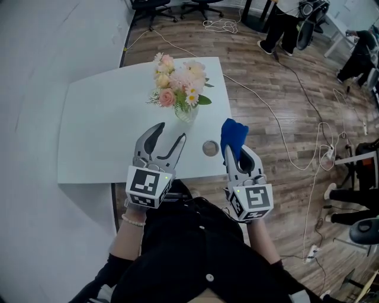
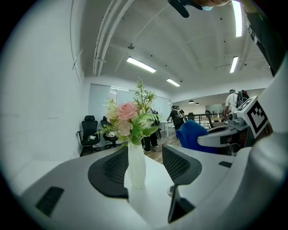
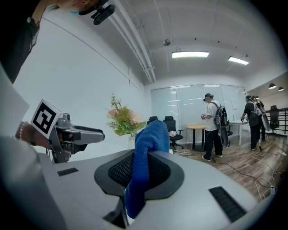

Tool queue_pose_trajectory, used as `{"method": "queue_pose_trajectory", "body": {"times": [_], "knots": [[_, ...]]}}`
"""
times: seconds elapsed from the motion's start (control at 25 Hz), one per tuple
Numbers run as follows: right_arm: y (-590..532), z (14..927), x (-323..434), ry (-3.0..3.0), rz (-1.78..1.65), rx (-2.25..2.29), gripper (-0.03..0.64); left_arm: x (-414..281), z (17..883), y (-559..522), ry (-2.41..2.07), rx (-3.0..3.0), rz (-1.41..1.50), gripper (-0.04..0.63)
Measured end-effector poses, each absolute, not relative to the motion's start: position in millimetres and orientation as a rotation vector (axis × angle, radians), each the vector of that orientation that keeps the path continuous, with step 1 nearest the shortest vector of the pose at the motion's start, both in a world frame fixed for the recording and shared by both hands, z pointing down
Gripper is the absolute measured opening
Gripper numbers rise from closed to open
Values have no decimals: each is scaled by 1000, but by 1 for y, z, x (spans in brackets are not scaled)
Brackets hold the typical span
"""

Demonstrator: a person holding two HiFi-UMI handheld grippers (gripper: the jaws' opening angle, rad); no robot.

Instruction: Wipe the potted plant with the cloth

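Observation:
The potted plant is a bunch of pink, cream and white flowers in a clear glass vase, upright on the white table. My left gripper is open just short of the vase, nothing between its jaws. In the left gripper view the vase stands ahead between the spread jaws of the left gripper, apart from them. My right gripper, to the right over the table edge, is shut on a blue cloth. The cloth hangs bunched from the right gripper.
A small round metal lid or coaster lies on the table near the right gripper. Cables trail over the wooden floor to the right. Office chairs and people stand at the far side of the room.

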State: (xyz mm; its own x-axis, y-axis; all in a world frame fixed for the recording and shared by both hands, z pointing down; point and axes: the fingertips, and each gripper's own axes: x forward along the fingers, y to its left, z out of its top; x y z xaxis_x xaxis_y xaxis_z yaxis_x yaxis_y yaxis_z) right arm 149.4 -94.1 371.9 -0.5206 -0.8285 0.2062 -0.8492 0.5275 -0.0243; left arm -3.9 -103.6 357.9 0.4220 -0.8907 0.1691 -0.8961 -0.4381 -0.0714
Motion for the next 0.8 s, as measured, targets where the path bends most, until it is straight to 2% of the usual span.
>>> {"method": "queue_pose_trajectory", "body": {"times": [0.8], "knots": [[-140, 386, 132, -2482, 89, 1418, 77, -15, 395, -161, -1480, 2671, 316, 258]]}}
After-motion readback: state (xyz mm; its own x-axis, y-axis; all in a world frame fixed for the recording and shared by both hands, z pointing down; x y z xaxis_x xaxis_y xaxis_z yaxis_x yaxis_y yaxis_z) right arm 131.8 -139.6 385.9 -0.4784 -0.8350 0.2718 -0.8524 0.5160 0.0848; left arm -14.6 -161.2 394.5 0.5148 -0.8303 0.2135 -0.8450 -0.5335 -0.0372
